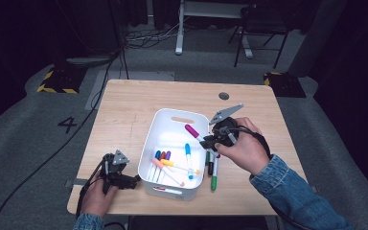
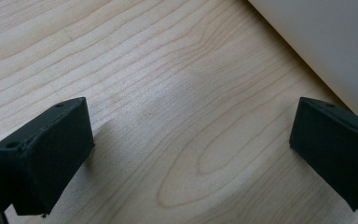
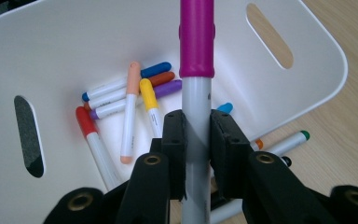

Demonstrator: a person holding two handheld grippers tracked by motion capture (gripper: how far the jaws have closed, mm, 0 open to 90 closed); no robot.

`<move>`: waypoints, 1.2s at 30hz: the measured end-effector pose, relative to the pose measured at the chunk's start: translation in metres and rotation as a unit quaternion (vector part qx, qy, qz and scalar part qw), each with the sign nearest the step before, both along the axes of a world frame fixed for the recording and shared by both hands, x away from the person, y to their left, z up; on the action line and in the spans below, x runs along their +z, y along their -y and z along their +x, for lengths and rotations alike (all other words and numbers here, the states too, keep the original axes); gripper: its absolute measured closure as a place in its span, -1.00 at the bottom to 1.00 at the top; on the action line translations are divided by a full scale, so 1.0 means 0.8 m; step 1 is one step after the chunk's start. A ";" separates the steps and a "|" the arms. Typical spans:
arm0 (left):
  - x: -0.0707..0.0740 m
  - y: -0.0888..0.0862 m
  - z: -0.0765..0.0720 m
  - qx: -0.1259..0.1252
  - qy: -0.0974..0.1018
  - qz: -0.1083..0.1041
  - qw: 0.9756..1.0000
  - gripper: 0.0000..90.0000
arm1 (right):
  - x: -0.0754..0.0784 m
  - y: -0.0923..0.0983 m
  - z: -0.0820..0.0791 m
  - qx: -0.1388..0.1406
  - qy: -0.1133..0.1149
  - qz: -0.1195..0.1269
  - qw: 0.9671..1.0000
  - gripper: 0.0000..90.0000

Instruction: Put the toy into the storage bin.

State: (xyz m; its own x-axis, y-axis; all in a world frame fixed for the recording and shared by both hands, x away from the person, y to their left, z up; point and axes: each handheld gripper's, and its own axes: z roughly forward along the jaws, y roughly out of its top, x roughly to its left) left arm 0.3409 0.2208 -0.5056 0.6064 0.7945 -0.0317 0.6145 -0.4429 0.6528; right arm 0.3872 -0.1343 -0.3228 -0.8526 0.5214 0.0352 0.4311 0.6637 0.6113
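A white bin (image 1: 159, 122) (image 3: 74, 42) stands mid-table with several coloured markers lying in it. My right gripper (image 1: 210, 140) (image 3: 196, 140) is shut on a marker with a magenta cap (image 1: 192, 131) (image 3: 196, 42), held over the bin's right rim with the cap pointing out over the inside. A green-capped marker (image 1: 214, 178) (image 3: 289, 142) and others lie on the table just right of the bin. My left gripper (image 1: 124, 181) (image 2: 191, 154) rests low on the bare wooden table (image 2: 168, 93) left of the bin, open with nothing between its jaws.
The bin's wall (image 2: 326, 42) is close on the left gripper's right side. A round grommet (image 1: 224, 96) sits near the table's far edge. Beyond the table are a chair (image 1: 261, 28), cables and a yellow-black floor block (image 1: 57, 79).
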 end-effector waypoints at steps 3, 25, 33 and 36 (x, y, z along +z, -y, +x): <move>0.000 0.000 0.000 0.000 0.000 0.000 1.000 -1.00 | 0.001 -0.007 0.002 0.002 0.004 0.000 1.000 0.72; 0.000 0.000 0.000 0.000 0.000 0.000 1.000 -1.00 | -0.011 -0.051 0.007 0.026 0.002 0.004 1.000 0.72; 0.000 0.000 0.000 0.000 0.000 0.000 1.000 -1.00 | -0.029 -0.063 0.007 0.052 0.012 -0.029 0.998 0.71; 0.000 0.000 0.000 0.000 0.000 0.000 1.000 -1.00 | -0.037 -0.067 0.006 0.056 0.009 -0.036 0.998 0.71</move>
